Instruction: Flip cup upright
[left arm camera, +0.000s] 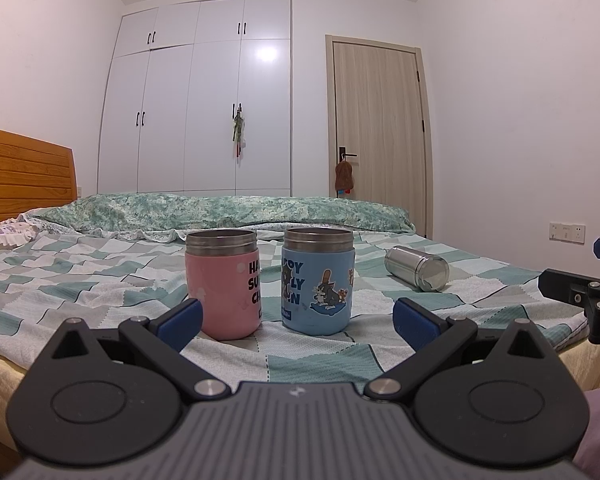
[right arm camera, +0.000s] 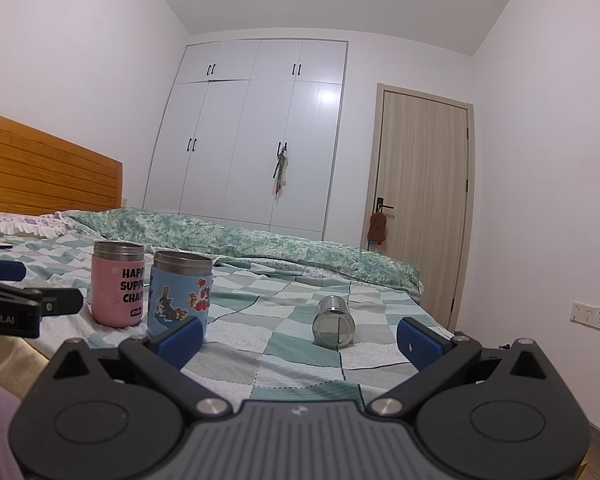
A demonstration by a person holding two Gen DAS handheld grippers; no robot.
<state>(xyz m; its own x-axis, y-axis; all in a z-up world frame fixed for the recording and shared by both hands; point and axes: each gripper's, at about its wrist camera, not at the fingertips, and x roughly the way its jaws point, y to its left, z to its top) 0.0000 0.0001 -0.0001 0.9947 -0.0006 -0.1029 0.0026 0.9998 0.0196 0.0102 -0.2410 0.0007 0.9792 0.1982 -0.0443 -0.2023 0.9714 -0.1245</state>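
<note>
A bare steel cup (left arm camera: pixel 417 268) lies on its side on the checked bedspread, right of two upright cups; in the right wrist view it (right arm camera: pixel 333 323) lies straight ahead with its round end towards me. A pink cup (left arm camera: pixel 223 284) and a blue cartoon cup (left arm camera: pixel 318 281) stand upright side by side; they also show at the left in the right wrist view, pink (right arm camera: pixel 117 284) and blue (right arm camera: pixel 179 294). My left gripper (left arm camera: pixel 298 322) is open and empty, just short of the two upright cups. My right gripper (right arm camera: pixel 300 338) is open and empty, a little short of the steel cup.
The bed (left arm camera: pixel 80 280) has a folded green quilt (left arm camera: pixel 220 208) across its far side and a wooden headboard (left arm camera: pixel 24 176) at left. A white wardrobe (left arm camera: pixel 196 100) and a door (left arm camera: pixel 380 128) stand behind. The bed's right edge lies beyond the steel cup.
</note>
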